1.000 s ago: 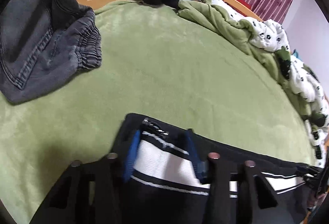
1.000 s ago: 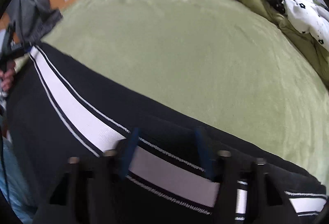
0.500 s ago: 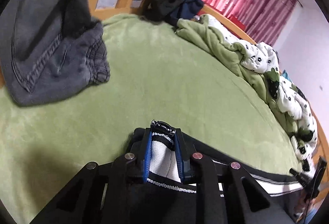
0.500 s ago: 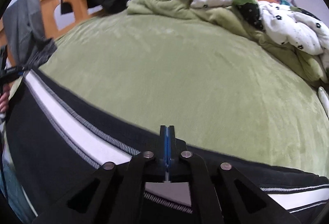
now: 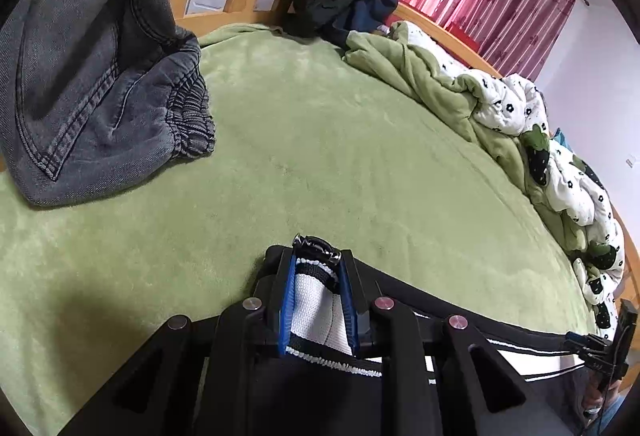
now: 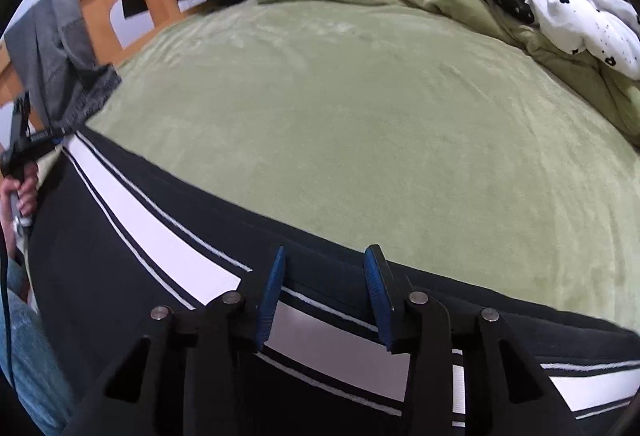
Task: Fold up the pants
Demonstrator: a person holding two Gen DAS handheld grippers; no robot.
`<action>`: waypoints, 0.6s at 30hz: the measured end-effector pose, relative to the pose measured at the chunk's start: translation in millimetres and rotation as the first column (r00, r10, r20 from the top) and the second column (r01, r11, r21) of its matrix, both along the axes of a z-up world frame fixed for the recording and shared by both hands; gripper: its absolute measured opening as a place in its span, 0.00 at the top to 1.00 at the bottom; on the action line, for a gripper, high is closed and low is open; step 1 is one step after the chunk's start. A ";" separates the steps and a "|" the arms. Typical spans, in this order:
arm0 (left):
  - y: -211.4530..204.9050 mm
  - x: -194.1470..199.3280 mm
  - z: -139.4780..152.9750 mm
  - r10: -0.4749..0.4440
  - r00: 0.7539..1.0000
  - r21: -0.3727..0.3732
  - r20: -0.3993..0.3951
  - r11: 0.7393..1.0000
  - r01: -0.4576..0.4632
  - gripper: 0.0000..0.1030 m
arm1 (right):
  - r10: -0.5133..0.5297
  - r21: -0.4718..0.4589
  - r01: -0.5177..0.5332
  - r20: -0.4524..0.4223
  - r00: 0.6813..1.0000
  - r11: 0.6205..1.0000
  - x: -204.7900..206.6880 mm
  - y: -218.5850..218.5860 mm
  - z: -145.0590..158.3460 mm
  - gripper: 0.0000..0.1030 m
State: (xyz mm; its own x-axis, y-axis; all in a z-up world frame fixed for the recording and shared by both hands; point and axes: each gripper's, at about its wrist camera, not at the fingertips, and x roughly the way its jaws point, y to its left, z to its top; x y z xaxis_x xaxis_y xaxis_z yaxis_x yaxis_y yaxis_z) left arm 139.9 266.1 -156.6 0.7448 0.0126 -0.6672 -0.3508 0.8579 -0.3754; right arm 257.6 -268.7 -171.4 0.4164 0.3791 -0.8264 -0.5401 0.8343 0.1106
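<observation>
Lying along the green bed's (image 6: 360,124) bare near edge, striped black pants (image 6: 120,268) sit pinched in the left claw (image 5: 318,292) while the right claw (image 6: 324,288) opens astride them

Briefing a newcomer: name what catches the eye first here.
The black pants with a white stripe stretch along the near edge of the green bed, the left gripper pinching one bunched end. The right gripper is opening over the stripe. Grey jeans hang far left.

Black pants (image 6: 120,256), white stripe; green blanket (image 6: 360,116); grey jeans (image 5: 100,96).
</observation>
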 end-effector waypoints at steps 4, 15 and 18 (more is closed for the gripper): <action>4.4 -2.6 -1.4 -0.006 1.000 -0.038 0.009 0.999 0.006 0.81 | 0.048 -0.063 -0.051 -0.046 0.998 0.997 7.5 2.1 -12.3 0.60; 3.6 -3.5 2.3 -0.023 1.000 -0.015 0.014 1.000 0.023 0.81 | 0.117 -0.153 -0.105 0.070 0.991 0.983 0.1 17.0 -3.0 0.97; 5.2 2.4 -3.9 -0.012 1.000 -0.021 -0.006 1.000 0.011 0.81 | 0.097 -0.121 -0.087 0.081 0.992 0.989 5.2 15.0 -2.1 0.97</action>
